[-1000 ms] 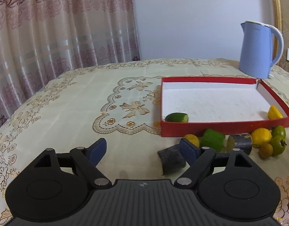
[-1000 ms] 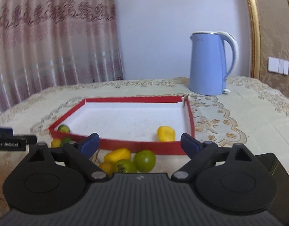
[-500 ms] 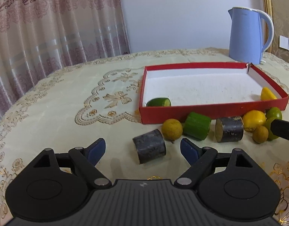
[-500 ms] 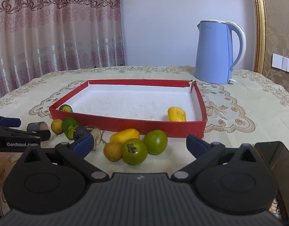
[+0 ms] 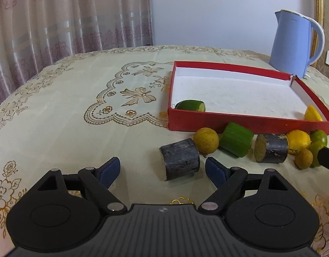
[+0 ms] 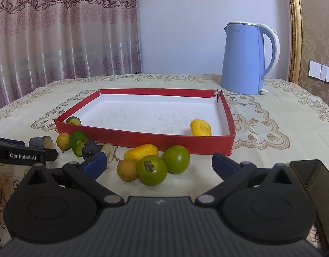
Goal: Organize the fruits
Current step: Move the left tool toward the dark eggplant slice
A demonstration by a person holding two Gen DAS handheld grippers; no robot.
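The left gripper (image 5: 162, 169) hangs low over the counter (image 5: 68, 128) with its blue-padded jaws spread wide and nothing between them. The dark, rough-skinned cylindrical chunk with a pale cut end (image 5: 179, 159) lies on the cloth just ahead of it, nearer the right-hand pad and partly inside the gap. Its long axis runs roughly crosswise, cut face turned left and toward the camera, so the jaws would probably close on its two ends unless the wrist turns. This piece is far closer to the left gripper than to the right.

The right gripper (image 6: 159, 162) is likewise spread apart and empty, just short of the two green tomatoes (image 6: 152, 169). The shallow red cardboard tray with a white floor (image 5: 245, 121) sits just behind the row of loose fruit, holding a green cucumber piece (image 5: 191, 105) in its near left corner and a yellow piece (image 6: 200, 127) near its right wall.
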